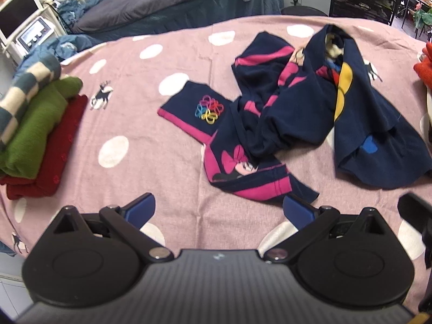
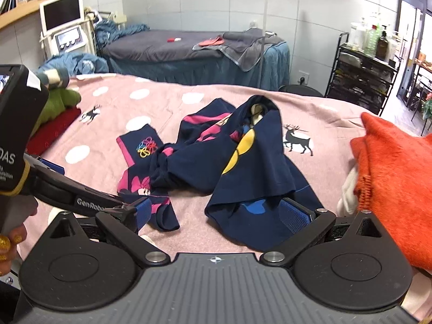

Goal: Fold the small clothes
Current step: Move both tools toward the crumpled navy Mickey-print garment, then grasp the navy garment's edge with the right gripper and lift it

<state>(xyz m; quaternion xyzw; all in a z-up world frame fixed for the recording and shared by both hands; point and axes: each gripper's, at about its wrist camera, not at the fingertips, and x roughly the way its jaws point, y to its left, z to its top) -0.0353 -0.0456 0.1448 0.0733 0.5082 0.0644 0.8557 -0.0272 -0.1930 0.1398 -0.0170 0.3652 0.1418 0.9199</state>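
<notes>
Two claws hang over a pink blanket (image 1: 167,178) with white dots and little deer. Both are spread wide and hold nothing.

From the left claw (image 1: 218,210), the blue finger pads (image 1: 141,210) sit apart just above the blanket. Right past them lies a crumpled navy and pink top (image 1: 259,124) with a cartoon mouse and a pink bow. Its near hem almost touches the right pad. A sleeve with rainbow rings reaches out flat to the left. Just to the right, touching it, lies a second navy garment (image 1: 378,124) with yellow and blue spots. Only this view shows the full stack of folded knits (image 1: 40,124) at the far left edge: a check one on top, green under it, red at the bottom. Between the stack and the top there is plenty of bare blanket.

From the right claw (image 2: 213,213), the second navy garment (image 2: 259,167) lies right between the pads, and its near edge runs under the right pad. The navy and pink top (image 2: 151,178) sits to the left. Only this view shows the left claw from the side, with a hand (image 2: 13,232) on its handle. It also shows a fuzzy orange knit (image 2: 397,178) close on the right, crowding that side. Beyond the blanket's far edge stands a grey bed (image 2: 172,48), with a black rack (image 2: 361,81) to its right.
</notes>
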